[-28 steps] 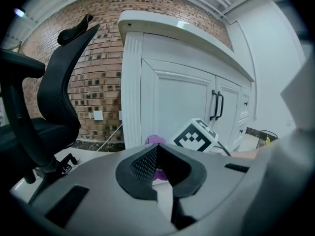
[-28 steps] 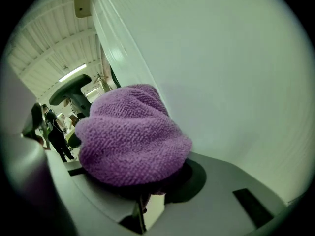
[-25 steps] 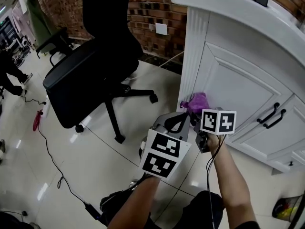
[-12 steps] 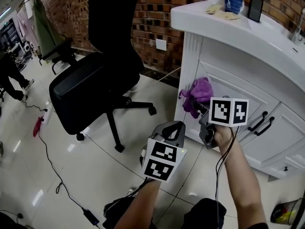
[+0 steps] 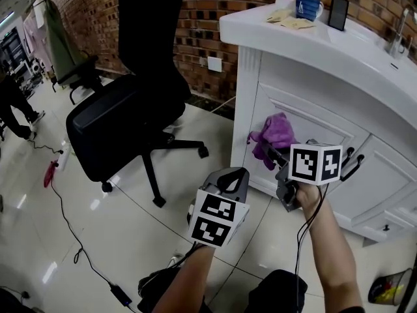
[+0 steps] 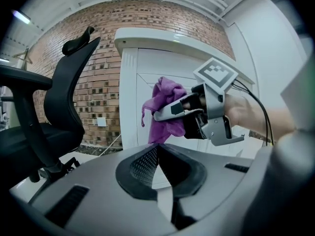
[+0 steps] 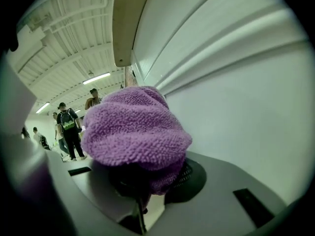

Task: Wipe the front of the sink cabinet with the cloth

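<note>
A white surface (image 5: 287,34) carrying a blue mug (image 5: 307,6) is backed by a brick wall (image 5: 215,18) over glossy floor tiles (image 5: 91,240). The purple cloth (image 5: 277,134) is pinched by the right hand-held gripper (image 5: 272,151) at the sink cabinet (image 5: 313,117) front. The left hand-held gripper (image 5: 234,176) is pressed together, empty. A black office chair (image 5: 124,119) is seen nearby.

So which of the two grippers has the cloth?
The right gripper: its jaws clamp the purple cloth by the cabinet door. The left gripper, jaws together, holds nothing.
</note>
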Demonstrator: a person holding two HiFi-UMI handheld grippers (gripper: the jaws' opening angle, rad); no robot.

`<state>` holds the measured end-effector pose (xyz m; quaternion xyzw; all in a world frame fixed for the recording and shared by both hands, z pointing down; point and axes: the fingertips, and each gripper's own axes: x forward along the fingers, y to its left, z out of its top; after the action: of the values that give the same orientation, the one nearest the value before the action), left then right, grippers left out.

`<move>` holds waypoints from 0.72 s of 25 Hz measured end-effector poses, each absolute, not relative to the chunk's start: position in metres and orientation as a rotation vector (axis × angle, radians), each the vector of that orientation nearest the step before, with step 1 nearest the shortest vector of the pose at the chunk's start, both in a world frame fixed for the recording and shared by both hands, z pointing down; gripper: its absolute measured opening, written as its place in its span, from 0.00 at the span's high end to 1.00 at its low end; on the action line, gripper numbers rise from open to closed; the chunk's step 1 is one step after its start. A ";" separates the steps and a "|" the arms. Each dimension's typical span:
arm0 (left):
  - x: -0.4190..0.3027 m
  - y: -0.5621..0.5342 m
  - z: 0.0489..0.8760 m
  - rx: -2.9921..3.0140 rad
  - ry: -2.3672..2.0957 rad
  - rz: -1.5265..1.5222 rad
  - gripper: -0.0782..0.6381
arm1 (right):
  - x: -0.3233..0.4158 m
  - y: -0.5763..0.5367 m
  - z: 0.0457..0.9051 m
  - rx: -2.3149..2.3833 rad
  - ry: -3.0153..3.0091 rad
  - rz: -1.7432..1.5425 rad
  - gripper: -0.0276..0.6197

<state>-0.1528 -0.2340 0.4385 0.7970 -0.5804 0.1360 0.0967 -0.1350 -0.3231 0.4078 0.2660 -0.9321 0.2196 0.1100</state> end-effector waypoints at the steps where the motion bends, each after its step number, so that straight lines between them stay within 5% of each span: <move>1: -0.150 -0.234 0.438 2.365 -1.714 0.403 0.88 | -0.131 -0.321 0.409 0.788 -2.742 0.636 0.88; 14: -0.125 -0.231 0.435 2.416 -1.660 0.384 0.88 | -0.126 -0.332 0.390 0.777 -2.767 0.786 0.88; 18: -0.127 -0.230 0.432 2.413 -1.666 0.373 0.88 | -0.126 -0.333 0.382 0.823 -2.775 0.754 0.76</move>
<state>-0.1273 -0.2296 0.4322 0.8128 -0.5612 0.1257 0.0928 -0.1265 -0.3326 0.3824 0.2742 -0.9252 0.2514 0.0750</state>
